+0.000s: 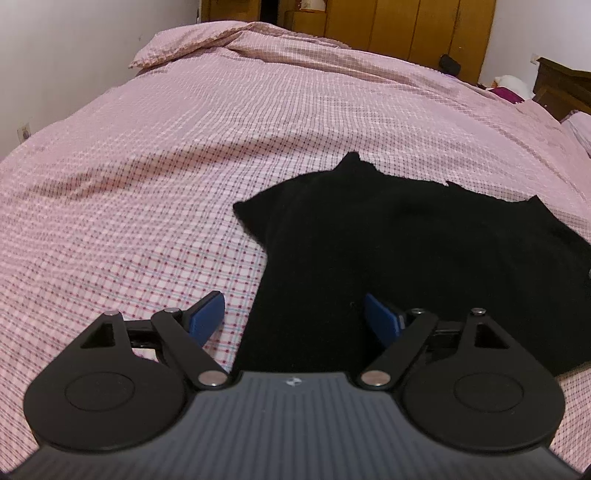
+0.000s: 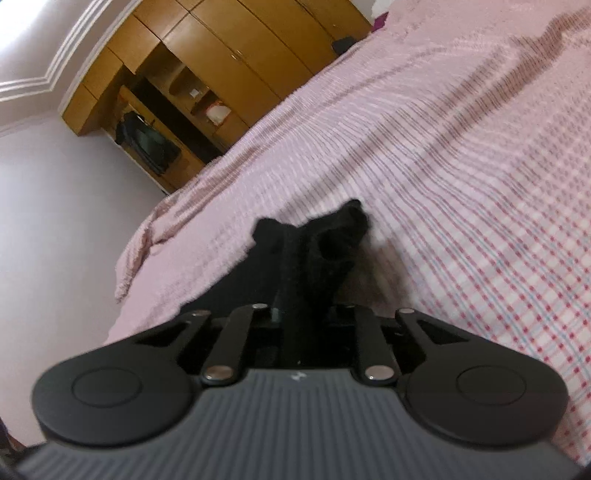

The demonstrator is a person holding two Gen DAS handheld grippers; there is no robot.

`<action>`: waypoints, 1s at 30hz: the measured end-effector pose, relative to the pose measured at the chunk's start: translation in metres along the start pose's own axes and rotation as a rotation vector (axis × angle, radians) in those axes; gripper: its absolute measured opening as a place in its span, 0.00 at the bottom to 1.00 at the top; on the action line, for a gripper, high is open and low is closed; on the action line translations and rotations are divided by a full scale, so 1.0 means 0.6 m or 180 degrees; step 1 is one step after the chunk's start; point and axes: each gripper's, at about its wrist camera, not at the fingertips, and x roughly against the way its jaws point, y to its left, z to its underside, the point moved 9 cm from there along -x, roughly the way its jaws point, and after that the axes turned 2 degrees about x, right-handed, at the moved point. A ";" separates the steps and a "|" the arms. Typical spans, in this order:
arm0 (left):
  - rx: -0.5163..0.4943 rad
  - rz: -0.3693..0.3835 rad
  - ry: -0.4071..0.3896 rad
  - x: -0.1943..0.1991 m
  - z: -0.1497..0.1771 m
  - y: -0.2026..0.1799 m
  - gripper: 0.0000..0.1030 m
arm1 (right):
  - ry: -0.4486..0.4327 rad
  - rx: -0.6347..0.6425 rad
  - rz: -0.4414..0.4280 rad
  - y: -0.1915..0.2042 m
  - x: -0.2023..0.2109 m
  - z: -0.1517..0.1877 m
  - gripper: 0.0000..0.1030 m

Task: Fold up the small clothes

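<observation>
1. Between the right gripper's drawn-together jaws: a fold of the black garment. The pads themselves are hidden by cloth; the linkage arms stand close in, so the jaws read as pinching that fold. The bunched cloth runs from the jaws toward 12 o'clock, its tip standing clear above the bedspread.

2. At the left gripper: jaws spread wide, nothing between the pads. The blue pad at 9 o'clock hangs over bare bedspread; the blue pad at 3 o'clock hangs over the garment. The near left edge of the garment runs up between them.

3. Garment, left wrist view: lies mostly flat on the bedspread, spreading from 12 o'clock round to 3 o'clock of the left gripper. Long axis, near edge to far corners, roughly 6 to 12. A short sleeve juts toward 10 o'clock; a raised point shows at the far edge.

4. Judgement: the right side is already taken up; the left gripper is the nearer to the free left edge, which lies directly ahead and below it. The coming grasp likely turns on lowering onto that edge.

5. Beyond, at 12 o'clock: wooden wardrobe, white wall.
</observation>
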 end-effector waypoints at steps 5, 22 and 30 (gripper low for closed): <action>0.0000 0.0013 -0.0041 0.016 -0.011 0.008 0.84 | -0.0023 0.0114 -0.0185 0.071 0.006 -0.026 0.16; 0.0166 -0.0041 -0.0217 0.062 -0.035 0.092 0.84 | 0.0163 0.0658 -0.0664 0.350 -0.020 0.004 0.15; 0.0302 -0.0066 -0.0221 0.067 -0.032 0.144 0.84 | 0.0493 0.1002 -0.0627 0.443 -0.078 0.118 0.15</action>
